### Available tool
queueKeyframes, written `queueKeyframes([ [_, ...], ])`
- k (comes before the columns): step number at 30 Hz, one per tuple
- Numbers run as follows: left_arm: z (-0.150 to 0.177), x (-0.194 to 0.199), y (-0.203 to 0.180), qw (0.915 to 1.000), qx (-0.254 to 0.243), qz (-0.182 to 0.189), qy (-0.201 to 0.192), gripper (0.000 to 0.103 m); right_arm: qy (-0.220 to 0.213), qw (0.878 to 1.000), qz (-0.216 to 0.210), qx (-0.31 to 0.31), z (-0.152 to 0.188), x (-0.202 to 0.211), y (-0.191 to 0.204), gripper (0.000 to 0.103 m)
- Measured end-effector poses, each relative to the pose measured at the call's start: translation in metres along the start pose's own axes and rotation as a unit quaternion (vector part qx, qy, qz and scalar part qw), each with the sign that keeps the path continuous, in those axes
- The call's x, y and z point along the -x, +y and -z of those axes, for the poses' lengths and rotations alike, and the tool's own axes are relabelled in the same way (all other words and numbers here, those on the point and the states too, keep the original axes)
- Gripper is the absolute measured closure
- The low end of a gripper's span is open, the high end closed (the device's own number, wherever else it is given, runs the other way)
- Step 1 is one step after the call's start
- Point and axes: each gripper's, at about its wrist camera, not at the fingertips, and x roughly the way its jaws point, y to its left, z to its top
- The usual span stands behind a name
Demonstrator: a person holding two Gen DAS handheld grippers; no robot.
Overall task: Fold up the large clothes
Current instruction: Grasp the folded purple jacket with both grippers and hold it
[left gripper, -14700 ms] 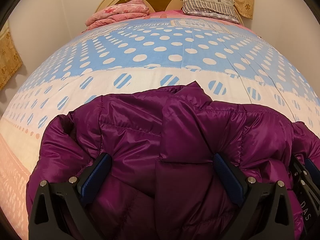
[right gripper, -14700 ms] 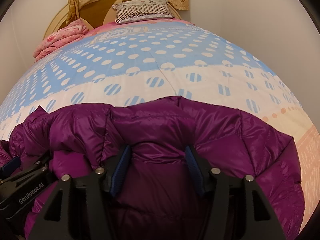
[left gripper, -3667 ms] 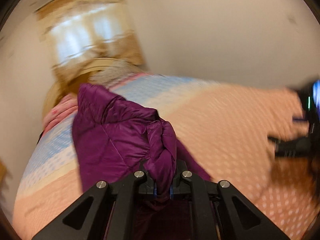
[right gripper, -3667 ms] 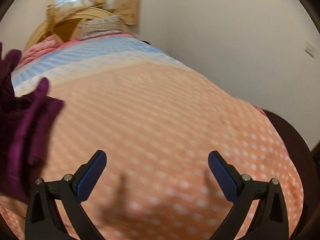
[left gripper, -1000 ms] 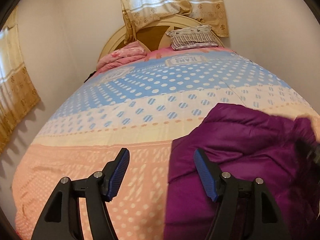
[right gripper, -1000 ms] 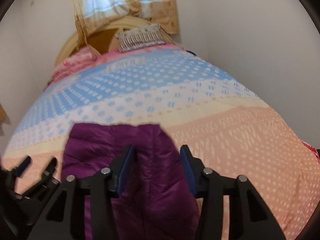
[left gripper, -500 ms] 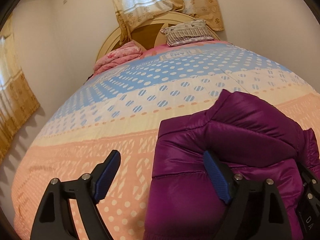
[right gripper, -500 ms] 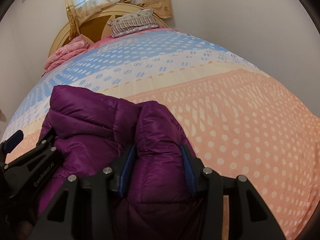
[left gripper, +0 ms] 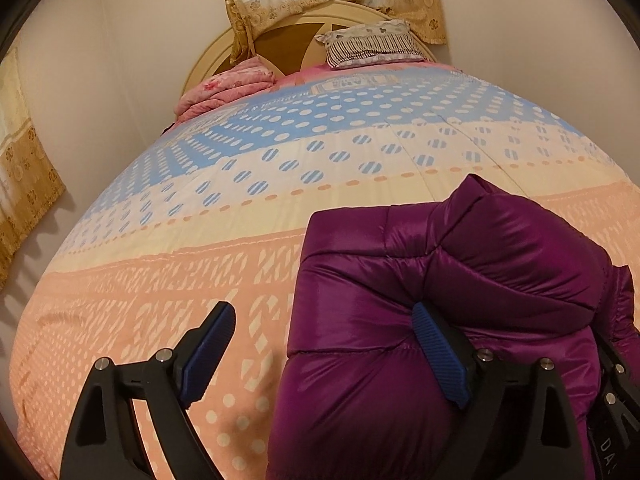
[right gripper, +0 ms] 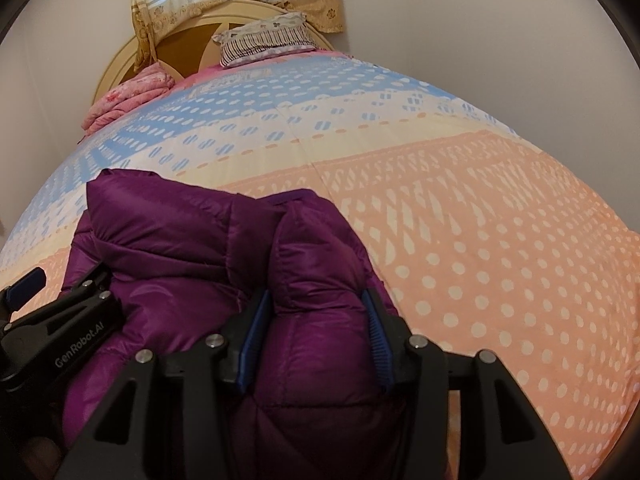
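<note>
A folded purple puffer jacket (left gripper: pixel 480 248) lies bundled on the peach part of the bedspread (left gripper: pixel 160 280). My left gripper (left gripper: pixel 322 312) straddles its left edge. Its jaws are opening: the left pad (left gripper: pixel 208 352) hangs free over the bedspread and the right pad (left gripper: pixel 436 356) rests against the jacket's side. In the right wrist view my right gripper (right gripper: pixel 316 296) is shut on a thick fold of the jacket (right gripper: pixel 180 232), both blue pads pressed into the padding. The left gripper's body (right gripper: pixel 52 312) shows at the jacket's left side there.
The bedspread (right gripper: pixel 480 240) stretches away in peach, cream and blue dotted bands. A striped pillow (left gripper: pixel 368 44) and a folded pink blanket (left gripper: pixel 228 88) lie at the rounded headboard. Walls stand close on both sides, with curtains (left gripper: pixel 24 168) at the left.
Both grippers have sunk toward the bed with the jacket, which now looms larger. The left jaws have spread wider. The right jaws stay clamped on the fold.
</note>
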Motion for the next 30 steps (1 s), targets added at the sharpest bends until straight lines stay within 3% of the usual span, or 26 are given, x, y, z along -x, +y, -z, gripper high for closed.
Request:
queueKeyframes([
  [30, 0.0024, -0.0071, -0.0048, 0.9997, -0.019, -0.015, 0.01, 0.011, 0.008, 1.0, 0.021, 0.013, 0.0024, -0.0062, 0.0025, 0.051],
])
